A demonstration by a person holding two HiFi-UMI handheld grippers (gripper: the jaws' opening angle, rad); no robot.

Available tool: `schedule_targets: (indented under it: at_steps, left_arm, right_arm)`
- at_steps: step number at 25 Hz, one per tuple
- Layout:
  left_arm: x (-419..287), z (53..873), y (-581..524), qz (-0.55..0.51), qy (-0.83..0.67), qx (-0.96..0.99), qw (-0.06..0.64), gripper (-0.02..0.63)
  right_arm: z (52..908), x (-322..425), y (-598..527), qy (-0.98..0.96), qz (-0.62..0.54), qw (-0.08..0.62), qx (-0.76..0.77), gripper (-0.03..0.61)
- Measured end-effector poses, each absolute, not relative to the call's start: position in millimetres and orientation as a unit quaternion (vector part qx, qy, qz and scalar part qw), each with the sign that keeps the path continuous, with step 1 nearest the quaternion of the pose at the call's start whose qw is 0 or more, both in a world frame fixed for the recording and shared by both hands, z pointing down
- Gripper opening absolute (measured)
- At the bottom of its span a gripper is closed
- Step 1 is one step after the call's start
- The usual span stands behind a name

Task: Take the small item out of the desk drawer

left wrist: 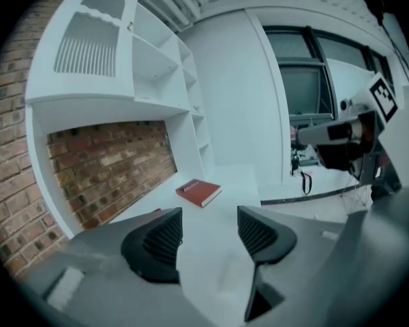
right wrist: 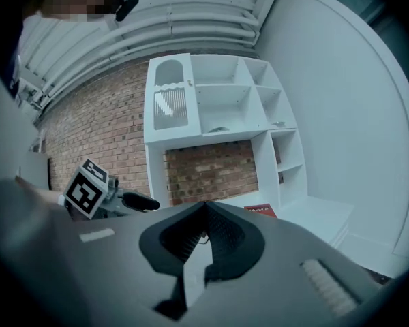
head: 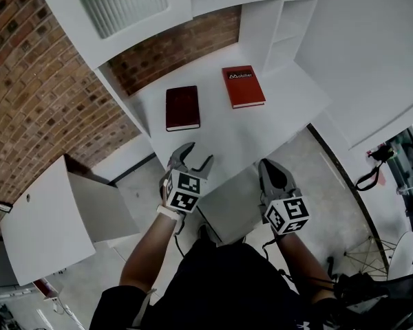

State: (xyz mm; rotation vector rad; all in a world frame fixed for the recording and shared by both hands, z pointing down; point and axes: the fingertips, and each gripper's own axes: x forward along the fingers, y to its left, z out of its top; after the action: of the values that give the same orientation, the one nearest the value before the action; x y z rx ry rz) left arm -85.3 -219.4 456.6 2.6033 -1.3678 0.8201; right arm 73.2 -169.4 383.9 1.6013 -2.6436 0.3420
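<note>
The white desk stands in front of me with two books on top. Below its front edge, between my hands, a pale flat panel juts out; whether it is the drawer I cannot tell, and no small item shows anywhere. My left gripper hovers at the desk's front edge, open, with nothing between its pads. My right gripper is held beside it to the right, just off the edge, its jaws shut with the tips touching and nothing in them.
A dark red book and a brighter red book lie on the desk. A white hutch with shelves rises behind, against a brick wall. A white cabinet door stands open at the left. Cables and chair legs are at the right.
</note>
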Motion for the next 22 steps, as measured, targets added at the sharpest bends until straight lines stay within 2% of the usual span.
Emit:
schedule_targets:
  at_steps: [6, 12, 14, 15, 22]
  left_arm:
    - [-73.4, 360.7, -216.3, 0.162, -0.459, 0.873, 0.012, 0.211]
    - [-69.1, 309.6, -204.6, 0.091, -0.474, 0.876, -0.006, 0.090]
    - [-70.3, 300.4, -199.7, 0.060, -0.483, 0.873, 0.002, 0.018]
    - [-70.3, 297.3, -196.7, 0.046, -0.486, 0.873, 0.007, 0.003]
    - [-68.2, 283.4, -185.4, 0.010, -0.486, 0.874, 0.010, 0.003]
  right_arm:
    - [339.0, 64.9, -187.6, -0.859, 0.070, -0.012, 0.506, 0.003]
    - [292.1, 54.9, -193.1, -0.867, 0.036, -0.042, 0.495, 0.002]
    - [280.6, 51.5, -189.7, -0.868, 0.032, -0.051, 0.493, 0.002]
    - [277.4, 50.0, -187.4, -0.867, 0.034, -0.053, 0.494, 0.002]
    - [268.8, 48.4, -176.5, -0.870, 0.033, -0.059, 0.488, 0.002]
